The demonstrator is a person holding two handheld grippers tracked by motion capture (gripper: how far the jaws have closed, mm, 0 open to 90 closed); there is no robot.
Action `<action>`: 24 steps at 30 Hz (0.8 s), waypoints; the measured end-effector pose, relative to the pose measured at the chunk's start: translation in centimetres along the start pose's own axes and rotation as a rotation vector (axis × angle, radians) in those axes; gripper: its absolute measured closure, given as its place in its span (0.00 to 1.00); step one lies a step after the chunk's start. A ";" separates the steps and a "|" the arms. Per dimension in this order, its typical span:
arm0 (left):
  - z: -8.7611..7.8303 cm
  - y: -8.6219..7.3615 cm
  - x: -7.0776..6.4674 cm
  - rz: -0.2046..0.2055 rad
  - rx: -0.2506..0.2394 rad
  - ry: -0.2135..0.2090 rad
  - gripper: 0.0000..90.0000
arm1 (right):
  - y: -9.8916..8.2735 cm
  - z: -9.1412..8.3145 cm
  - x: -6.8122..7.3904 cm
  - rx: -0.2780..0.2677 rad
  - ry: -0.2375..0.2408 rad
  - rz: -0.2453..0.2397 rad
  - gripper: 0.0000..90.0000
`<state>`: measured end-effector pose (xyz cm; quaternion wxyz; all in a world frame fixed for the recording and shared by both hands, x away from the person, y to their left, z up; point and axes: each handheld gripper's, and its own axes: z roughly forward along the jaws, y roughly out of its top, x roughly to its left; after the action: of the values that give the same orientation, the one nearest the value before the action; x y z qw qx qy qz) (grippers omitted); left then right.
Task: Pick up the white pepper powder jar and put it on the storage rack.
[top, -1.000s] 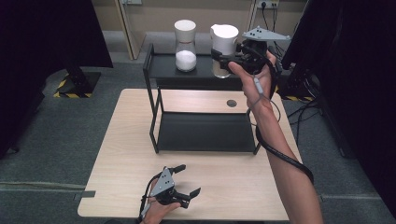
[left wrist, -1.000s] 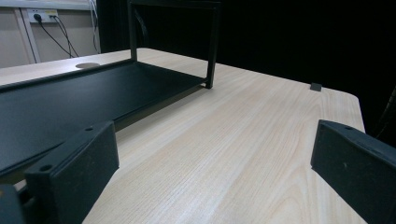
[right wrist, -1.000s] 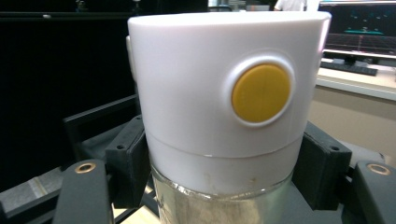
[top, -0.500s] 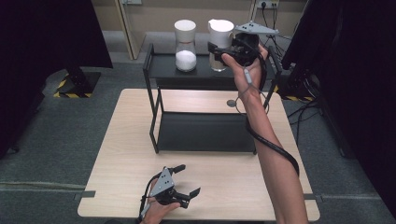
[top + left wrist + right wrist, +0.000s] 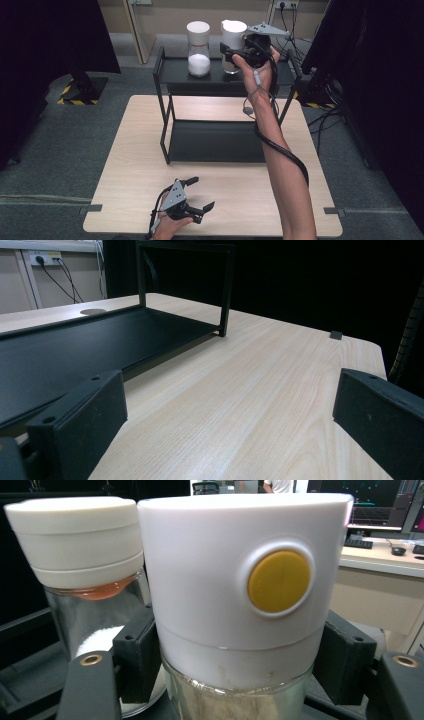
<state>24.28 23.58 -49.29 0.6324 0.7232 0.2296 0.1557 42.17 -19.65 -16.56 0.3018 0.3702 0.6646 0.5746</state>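
Right claw (image 5: pixel 231 51) is gripping the white-lidded jar (image 5: pixel 233 36) at the rack's top shelf (image 5: pixel 175 75), just beside the second jar (image 5: pixel 198 48). The yellow button (image 5: pixel 278 581) is facing the right gripper view. Left claw (image 5: pixel 200 194) is sitting released, low over the pale wood counter (image 5: pixel 130 165). Grey floor (image 5: pixel 45 150) and dark curtains (image 5: pixel 45 45) are surrounding it.

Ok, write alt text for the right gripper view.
The right gripper has its black fingers clamped on a glass jar just under its wide white lid, which bears a round yellow button. Close at its left stands a second white-lidded jar holding white powder.
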 end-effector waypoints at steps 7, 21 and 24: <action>0.0 0.0 0.0 0.004 0.000 0.000 0.00 | -0.4 0.6 0.0 0.005 -0.014 0.005 0.34; -0.1 0.0 -0.1 0.005 -0.002 0.002 0.00 | -0.9 0.7 -0.2 -0.006 -0.017 0.007 0.28; 0.0 0.0 -0.1 0.005 -0.001 0.003 0.00 | -0.8 0.7 -0.2 -0.001 -0.019 0.033 0.15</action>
<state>24.21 23.59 -49.28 0.6322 0.7231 0.2288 0.1583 42.76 -19.52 -17.45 0.2986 0.3863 0.6554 0.5762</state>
